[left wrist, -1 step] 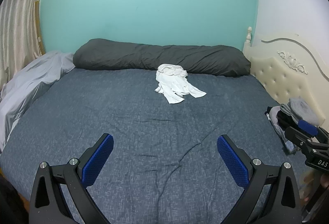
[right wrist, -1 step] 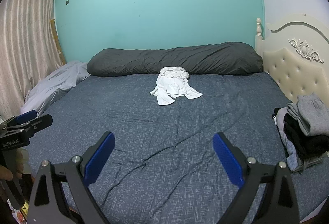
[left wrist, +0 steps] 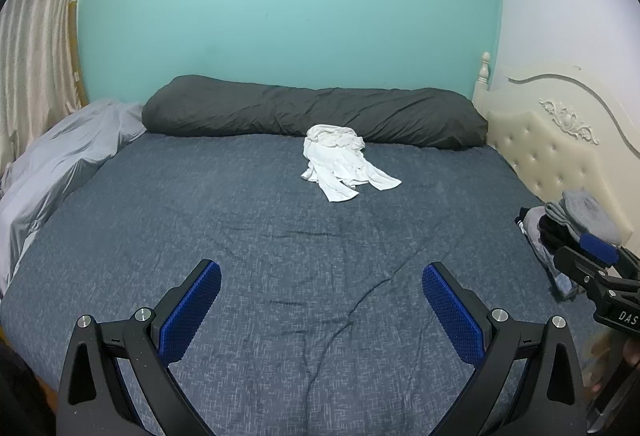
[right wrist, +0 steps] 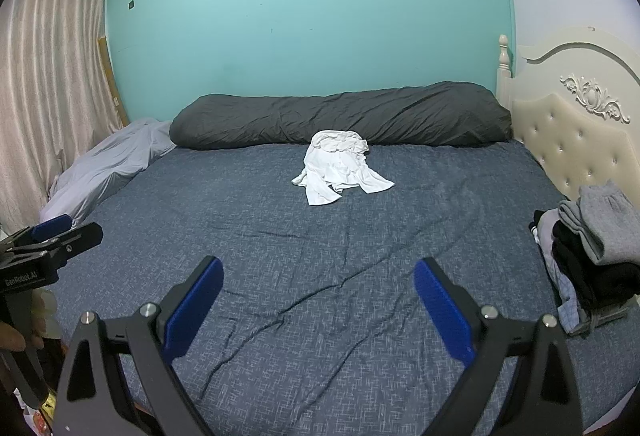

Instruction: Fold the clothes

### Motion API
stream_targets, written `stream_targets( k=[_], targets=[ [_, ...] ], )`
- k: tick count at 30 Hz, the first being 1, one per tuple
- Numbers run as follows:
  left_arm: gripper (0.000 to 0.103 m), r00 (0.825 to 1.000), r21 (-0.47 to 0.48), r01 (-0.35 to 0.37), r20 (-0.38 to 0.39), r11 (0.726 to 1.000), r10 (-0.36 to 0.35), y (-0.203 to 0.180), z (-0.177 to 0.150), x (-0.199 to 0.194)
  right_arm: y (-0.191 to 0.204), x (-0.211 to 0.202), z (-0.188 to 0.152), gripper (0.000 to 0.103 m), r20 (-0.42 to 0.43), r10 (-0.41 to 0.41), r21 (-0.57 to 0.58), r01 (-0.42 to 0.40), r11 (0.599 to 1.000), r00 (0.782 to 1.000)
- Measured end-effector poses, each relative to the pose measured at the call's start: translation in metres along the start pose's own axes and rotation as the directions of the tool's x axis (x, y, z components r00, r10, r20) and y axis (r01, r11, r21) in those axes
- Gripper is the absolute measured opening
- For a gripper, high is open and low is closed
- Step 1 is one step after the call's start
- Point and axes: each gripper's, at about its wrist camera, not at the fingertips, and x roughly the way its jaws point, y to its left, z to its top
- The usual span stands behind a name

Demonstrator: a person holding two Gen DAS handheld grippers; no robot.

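White shirt (left wrist: 342, 163): crumpled in a heap on the far middle of the bed, top end bunched right up against the dark bolster, a couple of loose flaps trailing toward the camera. Not folded at all yet.
Bolster (left wrist: 312, 111): long dark grey one lying across the far edge of the bed, along the teal wall.
Bed (left wrist: 280, 248): blue-grey cover, a bit wrinkled, mostly bare in the near half.
Grey sheet (left wrist: 60, 163): bunched along the bed's left side by the curtain.
Clothes pile (right wrist: 592, 248): stacked at the right edge near the cream headboard, grey piece on top, black stuff under it, well apart from the shirt.
Left gripper (left wrist: 320, 300): fingers spread about as wide as they go, nothing in between, hanging over the near part of the bed, well short of the shirt.
Right gripper (right wrist: 318, 296): same deal, wide open and holding nothing, just beside the left one.
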Motion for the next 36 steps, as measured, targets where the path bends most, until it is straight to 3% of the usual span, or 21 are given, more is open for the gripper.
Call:
stream_targets(
  k=[36],
  targets=[
    [0.103, 1.0, 0.002, -0.009, -0.001, 1.0, 0.009, -0.0026, -0.0031, 0.0018, 0.0002, -0.0014, 0.0064, 0.097, -0.001, -0.003, 0.001, 0.003, 1.0, 1.0]
  ],
)
